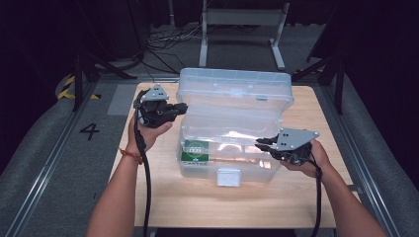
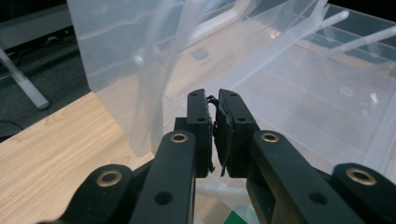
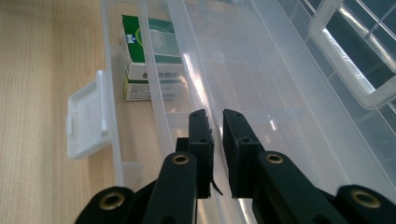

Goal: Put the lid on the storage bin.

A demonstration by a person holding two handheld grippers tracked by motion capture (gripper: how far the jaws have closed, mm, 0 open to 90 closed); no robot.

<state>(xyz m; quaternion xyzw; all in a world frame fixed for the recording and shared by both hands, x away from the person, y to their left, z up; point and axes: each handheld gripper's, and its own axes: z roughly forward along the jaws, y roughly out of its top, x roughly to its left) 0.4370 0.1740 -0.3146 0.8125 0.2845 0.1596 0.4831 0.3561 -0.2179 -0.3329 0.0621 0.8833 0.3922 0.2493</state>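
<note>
I'm looking down on the table (image 1: pixel 163 197), pale wood across the middle of the frame, and the big clear storage box (image 1: pixel 232 165) sits at its centre so both hands can reach it. Its lid (image 1: pixel 234 91) stands swung up toward the top of the frame, leaving the inside open. The left tongs (image 1: pixel 182 105), centre-left, ride at the lid's left edge; from the left gripper view their jaws look clenched on nothing, perhaps steadying the lid. The right tongs (image 1: pixel 260 142), right of centre, hover at the box's right rim, nearly closed with a thin gap, holding nothing. The white latch (image 1: pixel 229 177) hangs loose at the front wall. Smallest, 1 green-and-white carton (image 1: pixel 194 150) lies in the box's left front corner.
</note>
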